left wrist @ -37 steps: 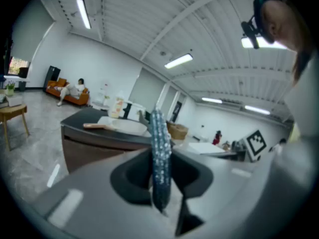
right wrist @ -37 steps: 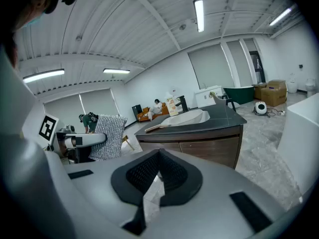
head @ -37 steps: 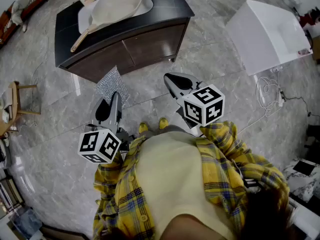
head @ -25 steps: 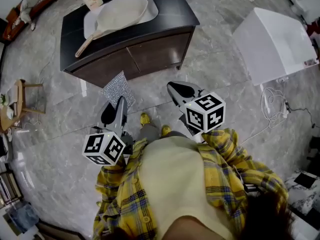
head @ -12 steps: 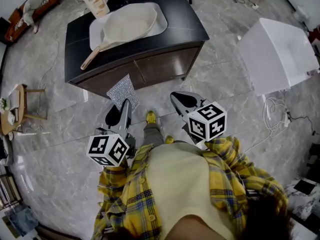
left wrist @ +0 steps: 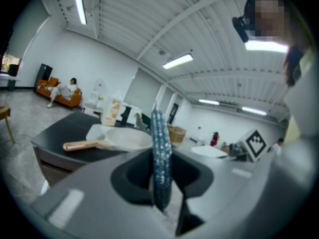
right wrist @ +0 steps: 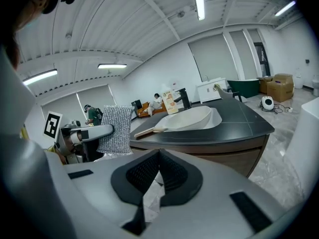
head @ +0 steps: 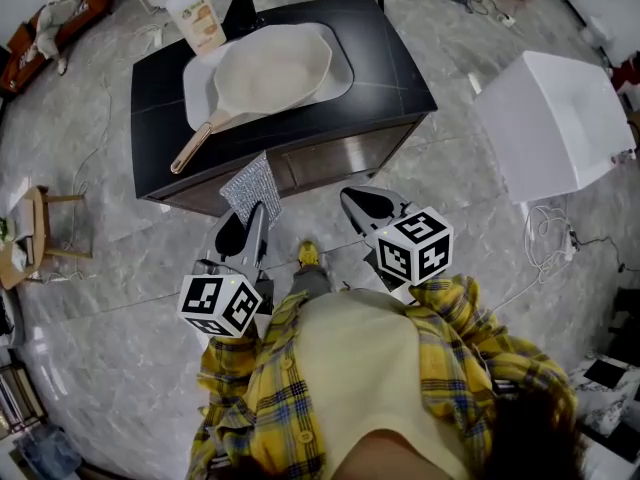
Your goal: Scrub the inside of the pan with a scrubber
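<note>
The pan [head: 275, 68] lies ahead of both my grippers, up on the dark cabinet [head: 400, 78]. It rests in a white tray [head: 345, 63], with its wooden handle [head: 195, 146] angled back toward my left gripper [head: 253, 211]. That gripper is clamped on the scrubber [head: 250, 183], a silvery mesh pad standing on edge between the jaws and rising past their tips, in front of the cabinet and well apart from the pan. My right gripper [head: 362, 202] sits just beside the left one, jaws pressed together with nothing between them. Beyond the pan, toward my left gripper's side, stands a white jug [head: 195, 13] with an orange label. Off to the right of my right gripper, a white box [head: 555, 118] stands on the grey floor [head: 100, 268].
</note>
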Demonstrator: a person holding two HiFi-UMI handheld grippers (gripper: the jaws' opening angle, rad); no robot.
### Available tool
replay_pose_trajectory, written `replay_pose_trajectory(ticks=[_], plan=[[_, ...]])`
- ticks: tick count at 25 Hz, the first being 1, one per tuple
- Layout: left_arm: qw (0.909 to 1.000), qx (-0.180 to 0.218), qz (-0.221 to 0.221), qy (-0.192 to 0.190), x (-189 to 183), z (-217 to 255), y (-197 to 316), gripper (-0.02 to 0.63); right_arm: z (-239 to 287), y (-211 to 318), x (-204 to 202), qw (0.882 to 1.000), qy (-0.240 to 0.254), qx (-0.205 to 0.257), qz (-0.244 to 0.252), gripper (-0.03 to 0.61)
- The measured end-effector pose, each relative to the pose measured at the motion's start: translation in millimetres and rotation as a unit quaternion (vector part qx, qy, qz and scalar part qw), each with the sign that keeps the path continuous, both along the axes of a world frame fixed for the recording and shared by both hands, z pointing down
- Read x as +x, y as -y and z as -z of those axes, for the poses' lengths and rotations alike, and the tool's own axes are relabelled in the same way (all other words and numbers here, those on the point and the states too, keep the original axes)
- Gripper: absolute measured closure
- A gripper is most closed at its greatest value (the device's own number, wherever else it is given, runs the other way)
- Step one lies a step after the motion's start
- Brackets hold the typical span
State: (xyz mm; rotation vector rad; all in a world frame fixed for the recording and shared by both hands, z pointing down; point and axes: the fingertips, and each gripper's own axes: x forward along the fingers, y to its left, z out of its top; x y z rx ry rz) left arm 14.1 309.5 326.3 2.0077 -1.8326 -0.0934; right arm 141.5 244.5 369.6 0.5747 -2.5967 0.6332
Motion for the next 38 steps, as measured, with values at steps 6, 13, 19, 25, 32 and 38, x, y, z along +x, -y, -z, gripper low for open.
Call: replay_pose_trajectory(ticks=[6,13,19,25,32,38], plan=[[0.9999,-0.007,-0.009,-0.007,-35,-6,21,0.528,-4,22,-38,1.000,-0.012,-0.002,-0.006,0.565],[0.9997,-0.011,-0.019,-0.010,-66,-12,44,0.529,-7,48,-62,0.999,-0.036,0.000,-0.021,0.565],[0.9996,-0.017,-0.013,-0.017,-79,-18,66,0.529,-6,80,-69,0.999,-0.033,0.000,-0.037,0.565],[0.9996,-0.019,0.002,-0.019,-92,-16,100,0.529,-2,126,-82,0.999,-0.021,0.014,-0.029,0.563],[0.9996,-0.027,0.000,-0.006,-89,-16,162,0.529,-4,187,-99,0.999,-0.028,0.020,0.007,0.563],[0.9991,-0.040,0.016,0.004,-96,-22,210,0.529,-6,239,-102,0.999,-0.026,0.017,0.013,0.563]])
